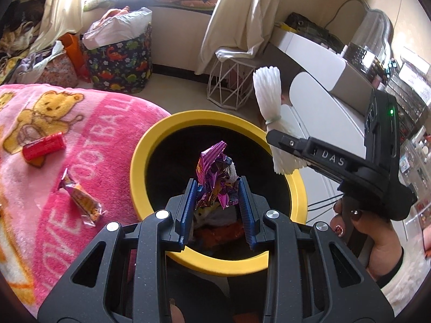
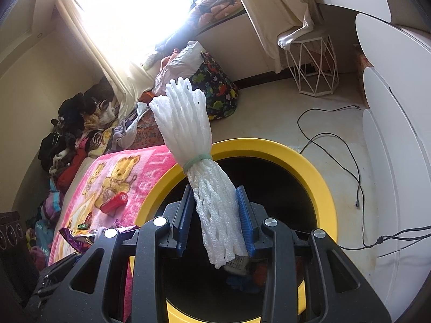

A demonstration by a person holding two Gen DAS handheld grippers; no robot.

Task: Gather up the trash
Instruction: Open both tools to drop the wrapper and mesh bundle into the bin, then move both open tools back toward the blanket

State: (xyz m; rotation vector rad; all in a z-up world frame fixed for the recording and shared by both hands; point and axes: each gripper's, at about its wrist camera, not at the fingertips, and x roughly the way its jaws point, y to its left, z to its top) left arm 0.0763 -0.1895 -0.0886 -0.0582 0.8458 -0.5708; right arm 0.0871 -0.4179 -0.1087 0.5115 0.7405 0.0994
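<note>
Bin [image 1: 140,161] contents dark, indistinct

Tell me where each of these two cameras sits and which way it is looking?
Left wrist: on the left gripper, looking down along its fingers at a purple wrapper over the yellow bin; the person's right hand shows.
Right wrist: on the right gripper, facing a white foam net over that bin.
Shared: bin, pink blanket, dinosaur bag.

— What's the bed carrying on my left tool's side?
— I see a pink blanket [image 1: 89,145] with a red packet [image 1: 44,149] and an orange snack wrapper [image 1: 80,197] lying on it, left of the fingers.
</note>
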